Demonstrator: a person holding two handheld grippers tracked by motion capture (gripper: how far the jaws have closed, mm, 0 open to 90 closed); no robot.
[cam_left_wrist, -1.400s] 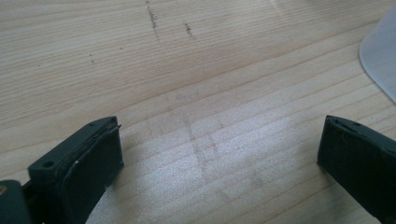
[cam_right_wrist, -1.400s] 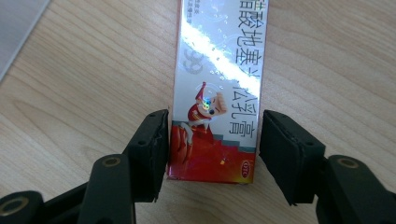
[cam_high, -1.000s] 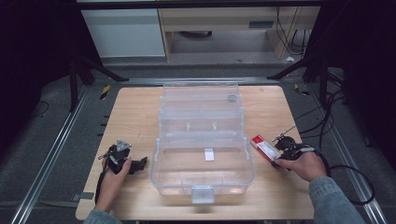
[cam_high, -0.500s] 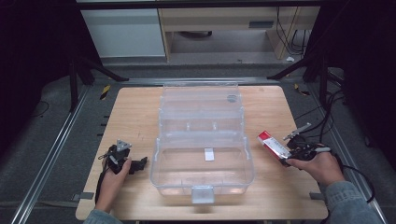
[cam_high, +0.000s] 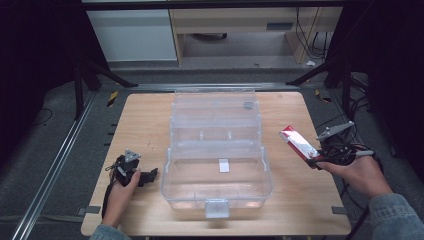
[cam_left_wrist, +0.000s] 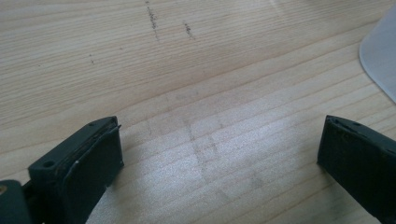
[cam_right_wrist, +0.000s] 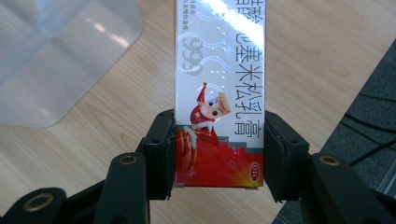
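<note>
1. Right gripper view: the right gripper is clamped on the lower end of a red-and-white carton, one jaw pressed to each long side, with the carton standing out beyond the jaws above the wooden worktop.
2. High view, near edge: the left gripper rests on the worktop near its front left corner, just left of the clear plastic box; its jaws stand wide apart with bare wood between them.
3. By the worktop's right edge the right gripper holds the carton tilted, well right of the box.
4. Farther back, the box's open lid lies flat toward the far edge.
</note>
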